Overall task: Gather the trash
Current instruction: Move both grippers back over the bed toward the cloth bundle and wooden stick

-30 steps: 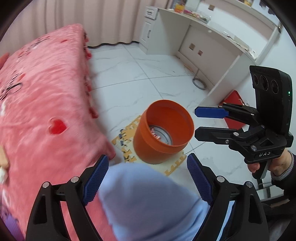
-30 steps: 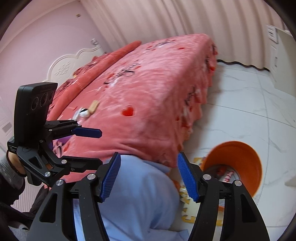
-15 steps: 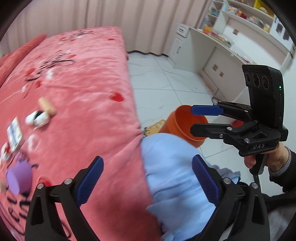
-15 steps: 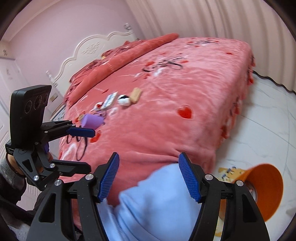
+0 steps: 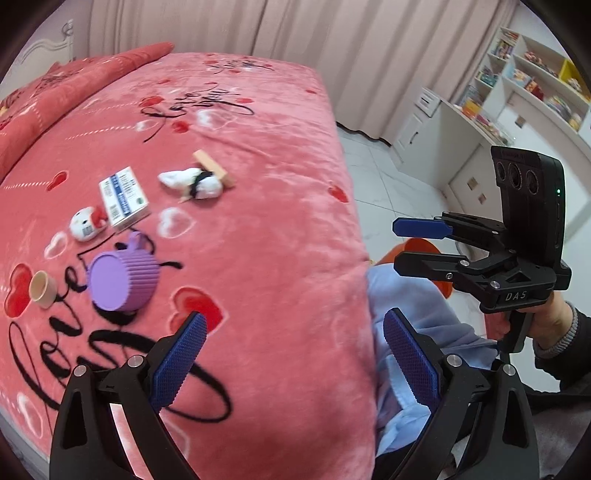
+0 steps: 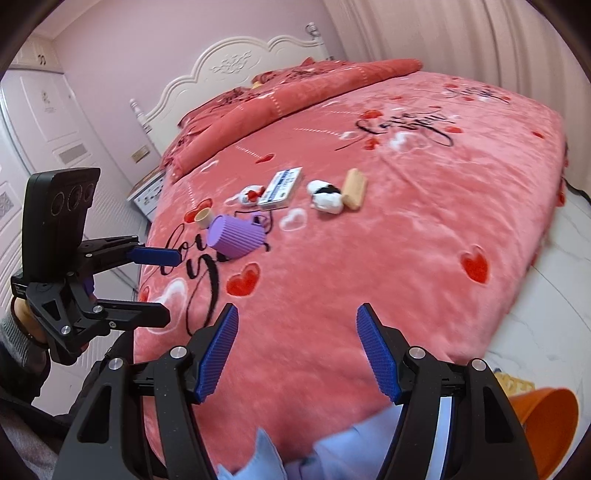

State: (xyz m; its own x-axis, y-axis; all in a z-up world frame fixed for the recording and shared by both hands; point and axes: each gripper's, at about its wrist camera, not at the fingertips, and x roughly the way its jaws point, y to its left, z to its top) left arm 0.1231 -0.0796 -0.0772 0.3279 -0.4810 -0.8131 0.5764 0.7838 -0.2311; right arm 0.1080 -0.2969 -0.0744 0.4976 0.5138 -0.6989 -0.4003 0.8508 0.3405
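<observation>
— On the pink bedspread (image 5: 280, 229), left to right in the left wrist view: a small beige cup (image 5: 42, 289) at nine o'clock, a ribbed purple cup (image 5: 122, 280) on its side beside it, a white cat-face wrapper (image 5: 86, 223), a white-and-blue box (image 5: 123, 195) touching it, then a crumpled white-and-black wad (image 5: 194, 182) against a tan block (image 5: 214, 168) near twelve o'clock.

— And the claws?

— Left gripper (image 5: 291, 363) spread wide, holding nothing, over the bed's edge. Right gripper (image 5: 400, 245) at three o'clock, fingers apart, also holding nothing.

— What does the other view add?

— From the right wrist, the right gripper (image 6: 297, 350) is spread over the bedspread (image 6: 424, 240); the left gripper (image 6: 166, 286) sits at nine o'clock, fingers parted. It shows the white headboard (image 6: 236, 70) at eleven o'clock, white cabinet doors (image 6: 48, 110) at ten, and more of the orange bin (image 6: 550, 424) at four o'clock; the left view shows only a sliver of the bin (image 5: 417, 247) behind the right gripper.

— And only in the left view?

— Shelves (image 5: 524, 81) and a white desk (image 5: 461, 122) at two o'clock, pink curtains (image 5: 295, 33) at twelve, marble floor (image 5: 376, 177).
</observation>
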